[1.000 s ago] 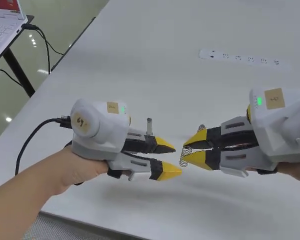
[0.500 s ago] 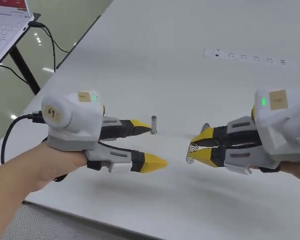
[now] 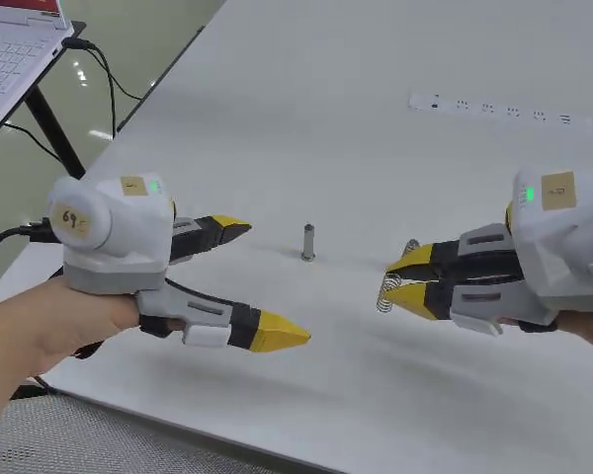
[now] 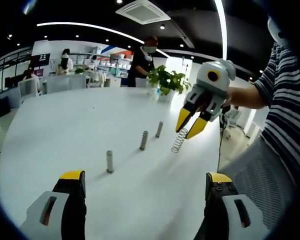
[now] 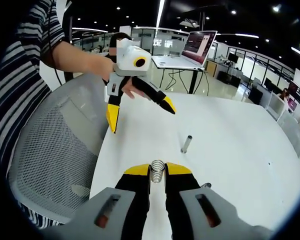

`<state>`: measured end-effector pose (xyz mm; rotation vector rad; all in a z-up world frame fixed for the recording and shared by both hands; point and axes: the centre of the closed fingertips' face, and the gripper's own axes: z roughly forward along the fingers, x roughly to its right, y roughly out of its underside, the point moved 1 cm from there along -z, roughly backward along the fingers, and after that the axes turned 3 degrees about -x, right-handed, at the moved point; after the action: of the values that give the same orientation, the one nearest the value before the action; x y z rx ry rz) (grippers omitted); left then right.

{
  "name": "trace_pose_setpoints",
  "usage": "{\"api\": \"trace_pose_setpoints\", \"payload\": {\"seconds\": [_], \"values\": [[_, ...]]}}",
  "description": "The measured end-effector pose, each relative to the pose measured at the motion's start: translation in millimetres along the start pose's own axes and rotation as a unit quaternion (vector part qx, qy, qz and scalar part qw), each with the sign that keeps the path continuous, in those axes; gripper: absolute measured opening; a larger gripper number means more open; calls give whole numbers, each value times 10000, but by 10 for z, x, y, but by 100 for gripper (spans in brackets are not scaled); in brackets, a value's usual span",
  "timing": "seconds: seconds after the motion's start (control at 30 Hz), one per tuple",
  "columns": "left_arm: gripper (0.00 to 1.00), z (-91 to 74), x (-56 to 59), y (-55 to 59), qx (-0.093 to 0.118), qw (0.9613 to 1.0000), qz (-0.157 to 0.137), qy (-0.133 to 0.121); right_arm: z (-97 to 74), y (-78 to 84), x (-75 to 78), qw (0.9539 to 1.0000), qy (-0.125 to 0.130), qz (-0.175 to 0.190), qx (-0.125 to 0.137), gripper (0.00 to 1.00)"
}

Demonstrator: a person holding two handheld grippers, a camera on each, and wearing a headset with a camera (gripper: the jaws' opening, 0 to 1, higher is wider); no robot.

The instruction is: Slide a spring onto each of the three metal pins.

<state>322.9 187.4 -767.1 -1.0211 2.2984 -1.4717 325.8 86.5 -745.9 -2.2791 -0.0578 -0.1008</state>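
White workbench (image 3: 306, 118) carries one bare pin (image 3: 308, 242). Left of that pin, the left gripper (image 3: 277, 282) is held level, jaws spread wide and empty. Right of the pin, the right gripper (image 3: 392, 279) points toward it, clamped on a spring (image 3: 384, 294). Beyond the pin stand two spring-covered pins (image 4: 144, 140), which the right gripper mostly hides in the head view.

Spring (image 5: 157, 176) betw. R gripper (image 5: 157, 169) tips; bare pin (image 5: 186, 144) just ahead
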Motion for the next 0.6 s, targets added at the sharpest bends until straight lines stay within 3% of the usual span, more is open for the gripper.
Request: {"api": "trace_pose_setpoints", "payload": {"seconds": [0.27, 0.6], "values": [[98, -122, -96, 25, 17, 9998, -70, -162, 8, 55, 45, 9999, 132, 4, -51, 8], [98, -164, -99, 64, -5, 9997, -138, -199, 108, 24, 70, 9999, 152, 7, -71, 8]]}}
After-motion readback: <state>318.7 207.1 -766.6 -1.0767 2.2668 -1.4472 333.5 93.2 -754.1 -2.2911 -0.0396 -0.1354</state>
